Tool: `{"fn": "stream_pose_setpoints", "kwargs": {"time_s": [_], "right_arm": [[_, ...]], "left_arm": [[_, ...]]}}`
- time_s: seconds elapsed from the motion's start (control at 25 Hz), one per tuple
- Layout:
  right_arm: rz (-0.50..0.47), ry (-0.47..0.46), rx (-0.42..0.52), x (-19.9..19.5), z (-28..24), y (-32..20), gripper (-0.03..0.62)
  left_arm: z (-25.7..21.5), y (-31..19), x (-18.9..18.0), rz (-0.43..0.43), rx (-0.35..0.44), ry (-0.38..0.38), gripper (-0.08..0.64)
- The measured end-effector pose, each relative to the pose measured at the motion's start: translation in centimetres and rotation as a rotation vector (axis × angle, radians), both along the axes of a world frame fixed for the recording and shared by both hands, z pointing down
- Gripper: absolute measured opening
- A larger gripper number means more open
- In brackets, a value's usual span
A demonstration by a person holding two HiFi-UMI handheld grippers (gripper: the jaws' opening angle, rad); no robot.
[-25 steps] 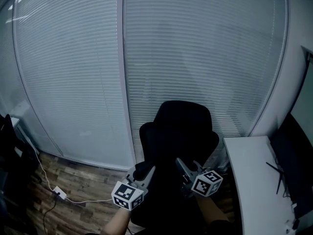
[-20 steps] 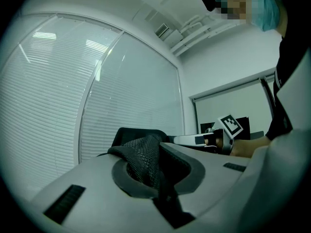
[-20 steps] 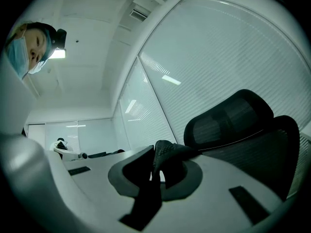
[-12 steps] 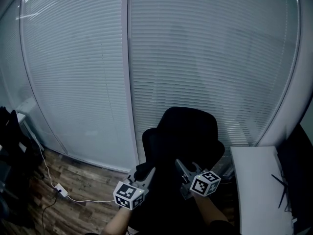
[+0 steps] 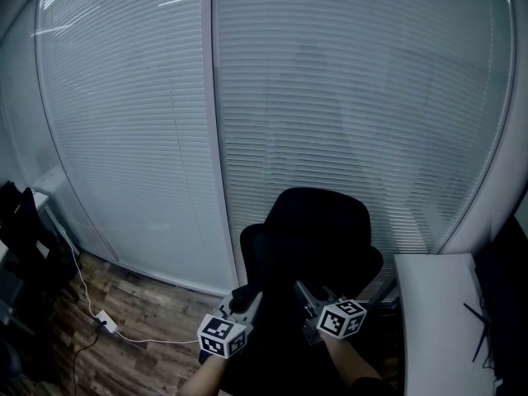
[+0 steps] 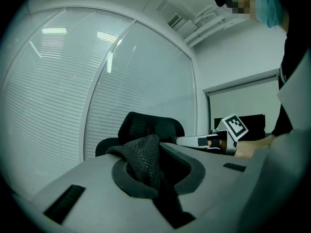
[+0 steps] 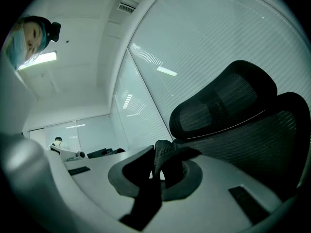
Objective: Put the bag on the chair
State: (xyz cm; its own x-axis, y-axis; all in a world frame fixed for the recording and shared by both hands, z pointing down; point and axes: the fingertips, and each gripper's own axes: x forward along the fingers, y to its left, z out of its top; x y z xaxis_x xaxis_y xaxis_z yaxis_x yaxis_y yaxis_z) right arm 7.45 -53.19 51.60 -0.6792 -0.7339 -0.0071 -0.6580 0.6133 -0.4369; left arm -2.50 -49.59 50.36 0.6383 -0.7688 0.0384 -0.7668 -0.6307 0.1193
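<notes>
A black office chair [image 5: 313, 238] stands in front of me against the blinds. My left gripper [image 5: 252, 299] and right gripper [image 5: 302, 291] are side by side just in front of its seat. In the left gripper view the left gripper [image 6: 156, 152] is shut on a black mesh strap [image 6: 142, 157] of the bag, with the chair [image 6: 150, 127] behind it. The right gripper [image 7: 158, 165] pinches another black mesh strap [image 7: 167, 150], close to the chair's headrest [image 7: 228, 101]. In the head view the bag's body cannot be told apart from the dark chair.
A glass wall with closed blinds [image 5: 330, 97] stands behind the chair. A white desk [image 5: 437, 304] is at the right. A white power strip with its cable [image 5: 103, 320] lies on the wooden floor at left, near dark furniture [image 5: 25, 238]. A person [image 7: 58, 142] stands far off.
The head view has tilted up a little, so chair and grippers sit slightly lower in frame. Both grippers keep their hold on the mesh straps.
</notes>
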Motion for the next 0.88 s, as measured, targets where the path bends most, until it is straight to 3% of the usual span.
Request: {"fn": "stream_pose_setpoints", "kwargs": {"time_s": [0.32, 0.56, 0.88], "right_arm": [[0.023, 0.038, 0.004, 0.6, 2.9, -0.6, 0.060], [0.017, 0.088, -0.003, 0.9, 5.2, 0.1, 0.060], [0.035, 0.113, -0.082, 0.3, 9.8, 2.0, 0.061]], "left_arm": [[3.3, -0.4, 0.2, -0.026, -0.024, -0.007, 0.046], [5.4, -0.2, 0.9, -0.030, -0.030, -0.053, 0.046], [9.5, 1.6, 1.7, 0.002, -0.115, -0.081, 0.046]]}}
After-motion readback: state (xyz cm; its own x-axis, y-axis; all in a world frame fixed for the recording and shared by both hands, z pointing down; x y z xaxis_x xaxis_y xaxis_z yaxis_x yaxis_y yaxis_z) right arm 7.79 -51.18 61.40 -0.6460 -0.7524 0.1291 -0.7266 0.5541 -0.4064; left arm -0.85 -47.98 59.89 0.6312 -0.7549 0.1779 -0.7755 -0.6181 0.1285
